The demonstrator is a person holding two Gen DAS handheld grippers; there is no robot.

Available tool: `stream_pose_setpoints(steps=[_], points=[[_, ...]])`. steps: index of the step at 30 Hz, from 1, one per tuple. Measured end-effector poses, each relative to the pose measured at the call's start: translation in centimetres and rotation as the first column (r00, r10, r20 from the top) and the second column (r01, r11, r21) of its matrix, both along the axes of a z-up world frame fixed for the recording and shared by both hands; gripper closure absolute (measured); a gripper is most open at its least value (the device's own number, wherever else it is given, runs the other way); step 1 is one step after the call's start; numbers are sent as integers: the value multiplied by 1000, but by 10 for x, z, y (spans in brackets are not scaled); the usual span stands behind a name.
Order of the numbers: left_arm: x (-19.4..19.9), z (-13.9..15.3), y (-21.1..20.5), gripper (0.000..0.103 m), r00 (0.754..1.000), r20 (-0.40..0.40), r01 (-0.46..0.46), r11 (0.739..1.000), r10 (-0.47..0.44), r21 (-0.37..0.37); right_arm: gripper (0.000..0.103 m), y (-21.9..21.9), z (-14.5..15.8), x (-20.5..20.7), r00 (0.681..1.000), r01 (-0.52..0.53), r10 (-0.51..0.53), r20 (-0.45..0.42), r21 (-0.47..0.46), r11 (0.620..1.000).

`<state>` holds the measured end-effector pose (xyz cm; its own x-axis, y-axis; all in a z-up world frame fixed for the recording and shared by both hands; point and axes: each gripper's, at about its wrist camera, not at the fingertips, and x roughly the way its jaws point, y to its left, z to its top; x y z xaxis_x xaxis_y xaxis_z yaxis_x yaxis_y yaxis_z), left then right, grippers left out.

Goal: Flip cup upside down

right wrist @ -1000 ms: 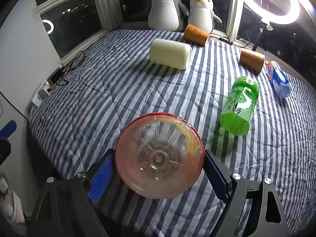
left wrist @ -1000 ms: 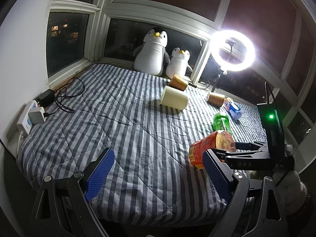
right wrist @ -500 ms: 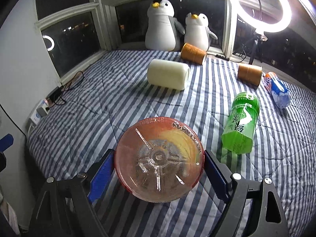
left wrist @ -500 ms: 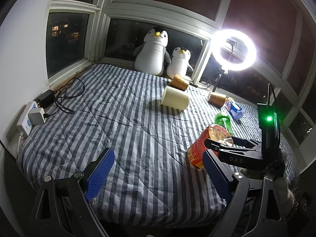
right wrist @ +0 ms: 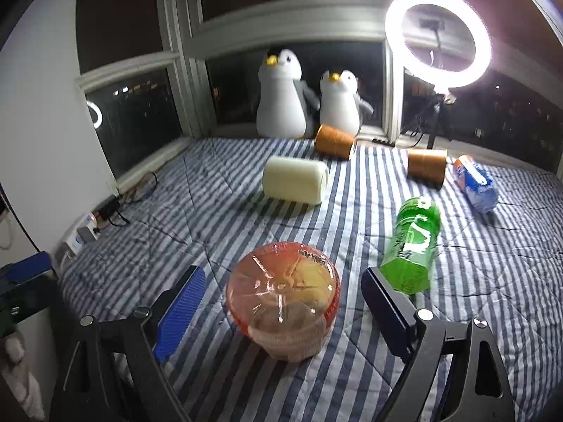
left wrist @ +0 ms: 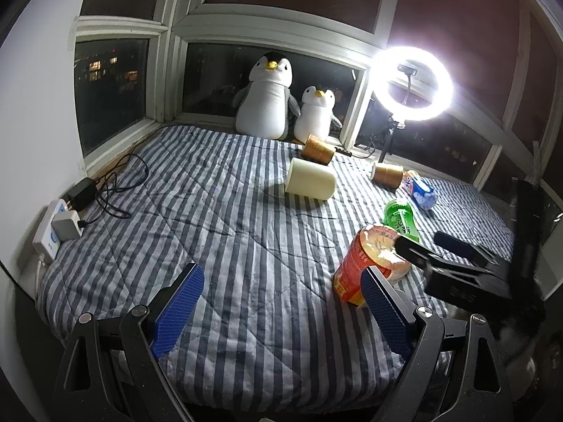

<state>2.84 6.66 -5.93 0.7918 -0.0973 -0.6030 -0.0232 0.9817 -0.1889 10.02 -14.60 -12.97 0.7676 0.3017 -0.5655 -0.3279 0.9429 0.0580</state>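
My right gripper [right wrist: 283,307] stands wide open, its blue pad [right wrist: 181,311] and its dark finger [right wrist: 385,313] each clear of the cup [right wrist: 283,299], which sits between them at the lower centre of the right wrist view — nothing is in its grasp. The cup is red and clear, and its ribbed base faces up toward the camera, so it stands mouth-down on the striped blanket [right wrist: 218,211]. In the left wrist view the same cup [left wrist: 366,263] shows at the lower right, a little tilted in the frame, with the right gripper's black fingers [left wrist: 422,258] reaching in beside its top from the right edge; whether they touch it there I cannot tell. My left gripper [left wrist: 281,311] is also spread wide at the bottom of its own view, holding nothing, with only blanket between its pads. Just right of the cup in the right wrist view lies a green bottle [right wrist: 413,244] on its side. Higher up, at mid-frame, a cream roll [right wrist: 295,184] lies on its side, with two brown cups [right wrist: 334,142] beyond it — one near the two penguins [right wrist: 281,102] at the window, one further right next to a blue bottle [right wrist: 475,183]. A ring light [right wrist: 438,37] glares at the upper right. A power strip [left wrist: 52,230] with cables sits at the left edge of the left wrist view.
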Motion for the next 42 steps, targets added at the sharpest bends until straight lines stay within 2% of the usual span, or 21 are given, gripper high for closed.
stream_pose_setpoints(steps=[7, 21, 25, 28, 33, 42], points=[[1, 6, -20, 10, 999, 44, 18, 998, -20, 56, 13, -17, 18, -45, 993, 78, -82, 87, 45, 996], [-5, 9, -62, 10, 991, 117, 41, 988, -59, 148, 9, -37, 37, -114, 952, 215, -219, 213, 39, 976], [-8, 10, -68, 10, 989, 131, 41, 986, -63, 161, 9, -39, 37, -123, 943, 237, -240, 232, 40, 971], [-12, 12, -69, 0, 987, 147, 39, 986, -63, 160, 9, -41, 38, -126, 940, 243, -248, 233, 53, 969], [-18, 17, -71, 0, 983, 176, 21, 984, -53, 176, 8, -43, 40, -129, 937, 248, -255, 240, 62, 967], [-20, 19, -71, 0, 983, 175, 24, 984, -55, 176, 8, -46, 40, -128, 933, 253, -262, 246, 65, 965]])
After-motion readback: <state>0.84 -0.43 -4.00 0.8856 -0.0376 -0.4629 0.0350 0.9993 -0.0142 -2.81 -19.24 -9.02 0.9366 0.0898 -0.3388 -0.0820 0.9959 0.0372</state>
